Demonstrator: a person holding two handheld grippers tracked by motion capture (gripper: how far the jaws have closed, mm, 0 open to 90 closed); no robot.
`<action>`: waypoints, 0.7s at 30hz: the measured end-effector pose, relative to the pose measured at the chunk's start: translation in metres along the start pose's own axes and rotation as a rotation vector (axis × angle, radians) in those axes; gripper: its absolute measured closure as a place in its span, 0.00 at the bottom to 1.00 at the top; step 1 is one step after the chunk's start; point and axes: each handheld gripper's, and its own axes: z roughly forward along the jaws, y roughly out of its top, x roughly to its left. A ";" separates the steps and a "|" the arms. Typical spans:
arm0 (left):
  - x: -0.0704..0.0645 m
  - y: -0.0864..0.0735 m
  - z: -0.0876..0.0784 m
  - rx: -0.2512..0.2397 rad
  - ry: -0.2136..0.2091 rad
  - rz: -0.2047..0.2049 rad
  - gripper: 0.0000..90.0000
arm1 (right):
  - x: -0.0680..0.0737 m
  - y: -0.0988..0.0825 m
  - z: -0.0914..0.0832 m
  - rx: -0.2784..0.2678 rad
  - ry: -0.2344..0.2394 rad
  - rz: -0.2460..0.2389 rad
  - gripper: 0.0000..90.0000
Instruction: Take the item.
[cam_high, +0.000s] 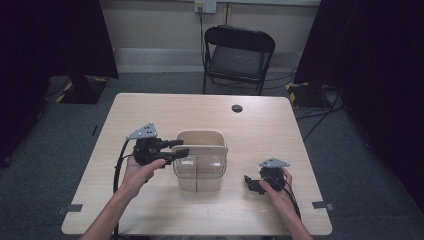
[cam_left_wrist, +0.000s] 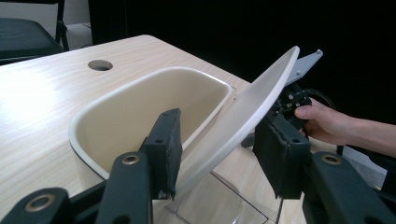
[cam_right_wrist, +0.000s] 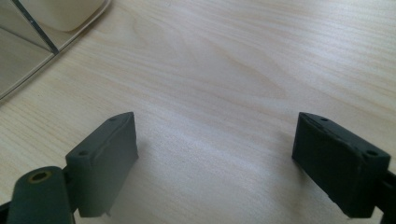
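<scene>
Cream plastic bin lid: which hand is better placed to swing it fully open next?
Left. The left claw is shut on the tilted cream lid; the right claw sits open over bare table.

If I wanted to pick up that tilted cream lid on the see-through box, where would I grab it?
Probably by its thin edge, as the left claw does now: its pads pinch the raised rim of the cream plastic lid, coming from the person's left. The lid is a broad, slightly domed plate, too wide to span, and it leans over the clear plastic box, so only the lifted rim offers two opposing faces.
</scene>
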 end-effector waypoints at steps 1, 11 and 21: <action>0.000 0.000 0.000 0.001 0.000 -0.001 0.58 | 0.000 0.000 0.000 0.000 0.000 0.000 0.15; 0.001 0.000 0.000 0.002 0.006 0.001 0.58 | 0.000 0.000 0.000 0.000 0.000 0.000 0.15; 0.001 0.000 0.001 0.013 0.016 0.008 0.58 | 0.000 0.000 0.000 0.000 0.000 0.000 0.15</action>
